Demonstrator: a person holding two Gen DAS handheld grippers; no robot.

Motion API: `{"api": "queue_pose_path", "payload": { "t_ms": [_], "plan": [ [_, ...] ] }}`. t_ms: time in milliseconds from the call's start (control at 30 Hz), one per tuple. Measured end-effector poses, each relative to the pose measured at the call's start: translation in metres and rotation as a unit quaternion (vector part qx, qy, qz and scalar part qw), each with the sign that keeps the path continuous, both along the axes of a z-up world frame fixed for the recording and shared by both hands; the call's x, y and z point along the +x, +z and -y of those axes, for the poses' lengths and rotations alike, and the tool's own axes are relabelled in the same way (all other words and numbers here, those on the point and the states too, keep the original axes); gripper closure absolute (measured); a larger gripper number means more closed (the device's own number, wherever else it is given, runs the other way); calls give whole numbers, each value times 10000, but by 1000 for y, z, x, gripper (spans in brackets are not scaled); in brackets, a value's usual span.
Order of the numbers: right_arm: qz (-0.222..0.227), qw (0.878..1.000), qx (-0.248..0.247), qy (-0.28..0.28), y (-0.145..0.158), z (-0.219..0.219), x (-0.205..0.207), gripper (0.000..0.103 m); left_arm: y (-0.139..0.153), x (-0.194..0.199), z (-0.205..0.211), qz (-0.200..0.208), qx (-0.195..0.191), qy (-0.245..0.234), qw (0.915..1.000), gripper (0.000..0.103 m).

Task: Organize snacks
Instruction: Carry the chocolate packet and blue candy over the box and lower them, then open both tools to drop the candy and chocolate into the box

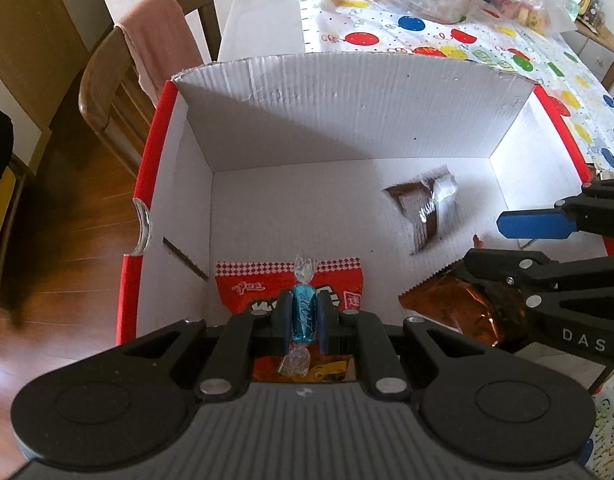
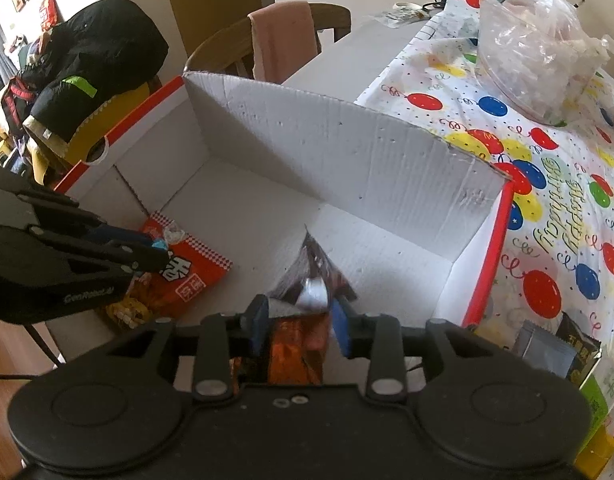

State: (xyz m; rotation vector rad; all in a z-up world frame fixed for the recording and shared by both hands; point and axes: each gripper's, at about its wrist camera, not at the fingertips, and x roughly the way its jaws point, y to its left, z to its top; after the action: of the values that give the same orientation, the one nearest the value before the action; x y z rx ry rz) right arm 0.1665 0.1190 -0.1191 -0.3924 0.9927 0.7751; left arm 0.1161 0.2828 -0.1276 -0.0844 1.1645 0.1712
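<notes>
From the left wrist, the left gripper [image 1: 305, 316] is clenched on a small blue-wrapped candy [image 1: 304, 317], which stands lengthwise between the pads with its clear twisted ends sticking out ahead and behind. It hangs over the near corner of the white cardboard box [image 1: 347, 112], and directly beneath it a red snack packet [image 1: 247, 286] lies on the box floor. Further ahead and to the right of this tool a dark brown wrapped snack [image 1: 425, 212] lies on the floor of the box. At the right edge the right gripper [image 1: 519, 248] comes in sideways with an orange foil packet [image 1: 459, 306] under its lower finger. From the right wrist, that orange foil packet [image 2: 297, 350] sits between the right gripper's [image 2: 297, 328] blue pads, but the right pad looks to stand slightly clear of it, so I would call the grip loosened, the packet about let go. Just ahead of the tool lies the brown snack [image 2: 311, 280]; off to its left the left gripper [image 2: 155, 246] hovers above the red packet [image 2: 191, 268]. To the tool's right, outside the box, more packets [image 2: 555, 350] wait on the balloon-patterned tablecloth [image 2: 547, 200]. By my reckoning a couple of snacks are already boxed, two are arriving, and several are still left on the table.
</notes>
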Motion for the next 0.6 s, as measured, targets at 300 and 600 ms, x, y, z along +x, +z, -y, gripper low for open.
{"api": "queue_pose_path", "payload": {
  "t_ms": [300,600],
  "plan": [
    [37,9999,163,-31,13,7,-6,63,13,-10,2,178,10,57,9998,78],
    [182,9988,446,-68,37,21,-17,55,33,-24,9,521,24,88,9986,53]
  ]
}}
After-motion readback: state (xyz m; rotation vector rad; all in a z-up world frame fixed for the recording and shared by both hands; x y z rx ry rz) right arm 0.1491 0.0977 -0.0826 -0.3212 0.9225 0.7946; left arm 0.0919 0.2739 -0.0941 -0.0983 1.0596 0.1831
